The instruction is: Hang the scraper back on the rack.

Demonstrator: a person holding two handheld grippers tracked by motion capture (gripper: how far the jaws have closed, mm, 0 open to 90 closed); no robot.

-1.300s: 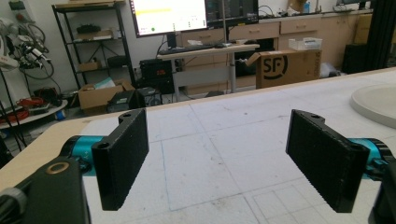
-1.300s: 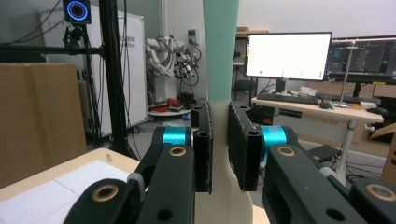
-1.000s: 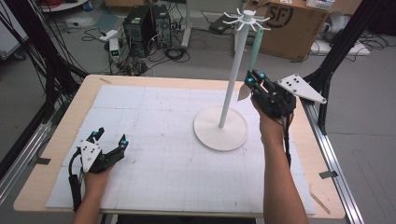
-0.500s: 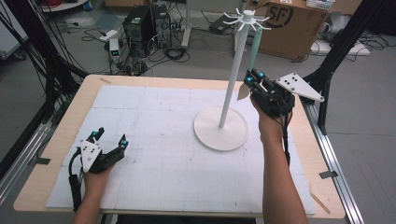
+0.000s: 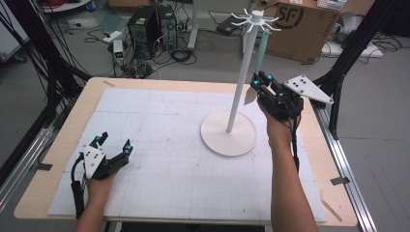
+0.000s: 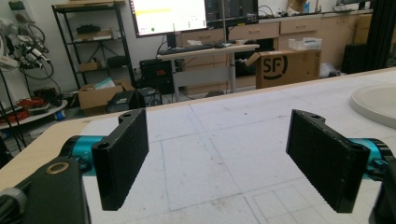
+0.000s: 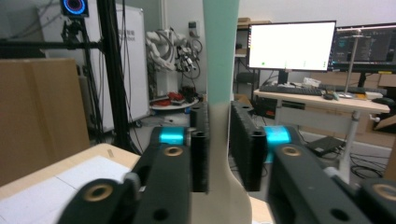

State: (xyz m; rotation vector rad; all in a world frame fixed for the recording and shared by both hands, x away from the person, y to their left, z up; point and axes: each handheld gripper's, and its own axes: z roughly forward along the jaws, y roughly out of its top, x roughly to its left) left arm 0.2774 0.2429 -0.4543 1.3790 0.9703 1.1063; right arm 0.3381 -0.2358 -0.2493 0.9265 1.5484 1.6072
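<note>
So the right gripper (image 5: 258,86) is clamped on a long utensil (image 5: 257,60) with a mint-green handle and a cream-coloured flat end, maybe a spatula or spoon, can't really tell which. Its long axis runs close to vertical: green handle pointing up toward the hooks at the top of the white rack (image 5: 241,72), pale wider end (image 5: 250,95) hanging down just below the jaws. In the right gripper view the jaws are shut on the utensil (image 7: 219,70) right where green fades into cream, and the handle goes straight up out of the top of the picture. It's held up in the air over the far-right part of the table (image 5: 63,140), just beside the rack's pole, with the rack's round base (image 5: 217,140) sitting on the white gridded mat (image 5: 159,130) below. I can't tell if the handle tip is touching a hook or not. The left gripper (image 5: 112,146) sits low near the near-left corner of the mat, jaws wide apart, nothing between them; the left gripper view shows the two black pads (image 6: 123,154) spread over bare mat with the base edge (image 6: 376,100) off at the right. Compared to a second ago basically nothing changes: the right hand has maybe nudged a hair, left one stays put.
</note>
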